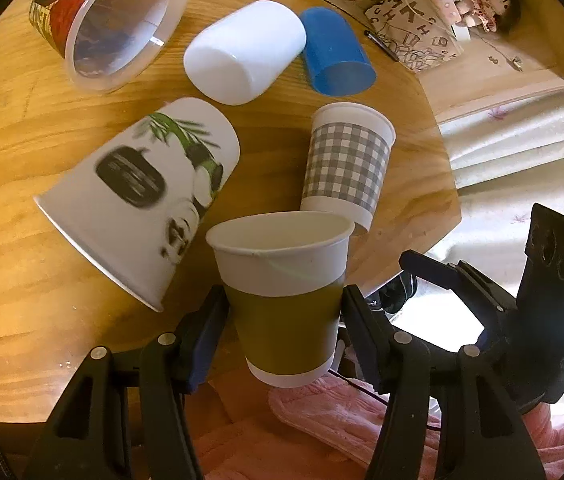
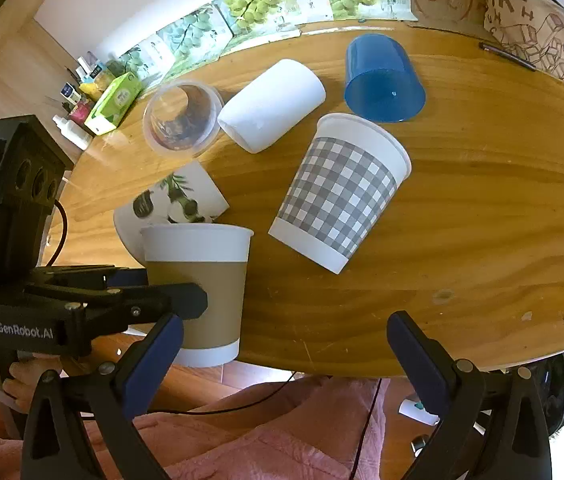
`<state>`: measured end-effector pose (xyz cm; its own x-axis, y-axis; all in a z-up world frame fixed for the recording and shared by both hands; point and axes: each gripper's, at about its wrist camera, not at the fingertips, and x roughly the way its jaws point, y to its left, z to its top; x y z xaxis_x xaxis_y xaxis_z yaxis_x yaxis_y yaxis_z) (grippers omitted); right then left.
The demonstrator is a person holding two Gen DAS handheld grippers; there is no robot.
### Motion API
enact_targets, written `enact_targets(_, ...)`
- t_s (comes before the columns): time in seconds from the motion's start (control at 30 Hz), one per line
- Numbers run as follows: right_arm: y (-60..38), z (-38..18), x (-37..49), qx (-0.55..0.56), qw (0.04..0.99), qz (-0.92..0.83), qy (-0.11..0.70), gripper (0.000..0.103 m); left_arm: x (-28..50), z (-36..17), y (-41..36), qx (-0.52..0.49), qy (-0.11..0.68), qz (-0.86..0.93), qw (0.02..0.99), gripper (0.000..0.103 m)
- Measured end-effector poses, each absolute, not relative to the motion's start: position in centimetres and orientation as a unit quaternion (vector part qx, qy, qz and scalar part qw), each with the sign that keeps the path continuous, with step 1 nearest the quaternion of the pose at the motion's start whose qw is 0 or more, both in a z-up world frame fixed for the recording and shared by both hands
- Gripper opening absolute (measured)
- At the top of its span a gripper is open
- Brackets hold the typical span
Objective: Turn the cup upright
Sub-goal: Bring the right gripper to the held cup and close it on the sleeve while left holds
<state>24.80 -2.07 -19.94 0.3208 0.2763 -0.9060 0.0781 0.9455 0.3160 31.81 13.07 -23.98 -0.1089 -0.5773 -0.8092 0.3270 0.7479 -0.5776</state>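
Observation:
My left gripper (image 1: 283,316) is shut on a brown-sleeved paper cup (image 1: 282,296), held upright with its mouth up, at the near edge of the round wooden table (image 1: 22,208). The same cup (image 2: 198,292) and the left gripper (image 2: 154,292) show at the left of the right wrist view. My right gripper (image 2: 282,344) is open and empty, at the table's near edge (image 2: 361,364), below a grey checked cup (image 2: 341,192) lying on its side. That checked cup (image 1: 345,160) also lies just beyond the held cup.
Other cups lie on their sides: a panda-print cup (image 1: 138,200), a white cup (image 1: 246,52), a blue cup (image 1: 335,52) and a clear printed cup (image 1: 114,20). A patterned bag (image 1: 413,32) and a pen (image 1: 381,46) are at the far right. Boxes and bottles (image 2: 102,100) stand far left.

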Motion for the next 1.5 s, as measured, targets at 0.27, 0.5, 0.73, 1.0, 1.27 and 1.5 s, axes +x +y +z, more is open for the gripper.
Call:
enact_targets(0.27,-1.9,-20.4,25.1,0.152,0.794,0.055,0.586,0.103,32.0,-24.3,12.7,-0.085,0.67,-0.336,0.656,0.065)
enact_targets(0.5,-1.8,-20.7,25.2,0.152,0.791,0.052,0.591,0.103,32.3,-24.4,12.5,-0.089,0.675,-0.335,0.652,0.065)
enact_targets(0.73,-1.4,-20.8,25.3,0.15,0.789,0.053,0.594,0.103,32.5,-24.9,12.7,-0.096,0.685,-0.329,0.643,0.066)
enact_targets(1.0,-0.8,-21.1,25.3,0.147,0.787,0.058,0.596,0.103,32.6,-25.0,12.8,-0.094,0.686,-0.328,0.642,0.069)
enact_targets(1.27,0.3,-21.3,25.5,0.133,0.79,0.073,0.594,0.103,32.5,-25.1,13.1,-0.101,0.687,-0.331,0.639,0.078)
enact_targets(1.5,1.4,-21.5,25.8,0.117,0.796,0.086,0.588,0.103,32.6,-24.9,13.7,-0.11,0.688,-0.332,0.636,0.082)
